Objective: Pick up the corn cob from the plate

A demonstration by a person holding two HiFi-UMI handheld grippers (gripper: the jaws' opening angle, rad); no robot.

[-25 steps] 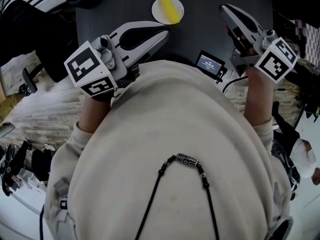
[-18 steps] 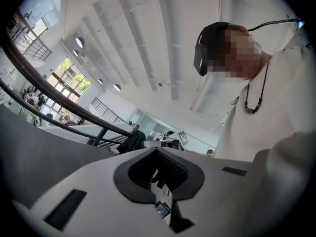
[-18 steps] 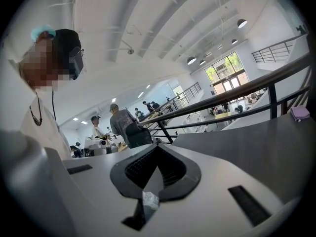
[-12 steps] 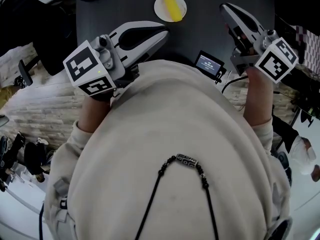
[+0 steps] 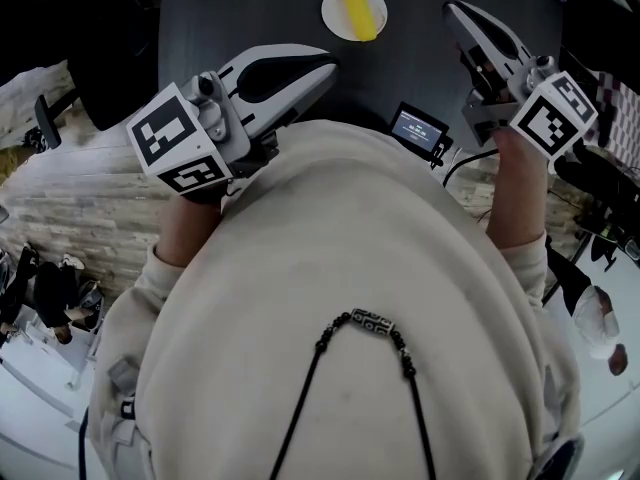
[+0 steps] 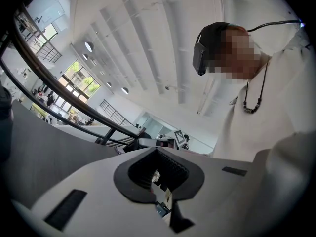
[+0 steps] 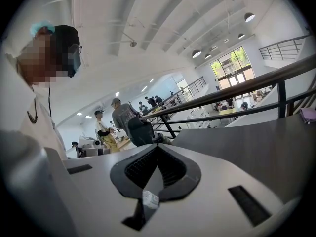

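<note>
A yellow corn cob lies on a small white plate on the dark table, at the top of the head view. My left gripper hovers below and left of the plate, well short of it, its jaws closed tip to tip with nothing between them. My right gripper is held to the right of the plate, also shut and empty. In the left gripper view the left gripper points at a far room, and the right gripper points out over the table; neither view shows the cob.
A small device with a lit screen sits at the table's near edge, between my hands. Dark chairs and gear stand left of the table. A black railing and several standing people appear in the distance.
The head view has shifted, so the plate with the cob sits a little further right and higher in it. Both grippers have kept their places and stayed shut.
</note>
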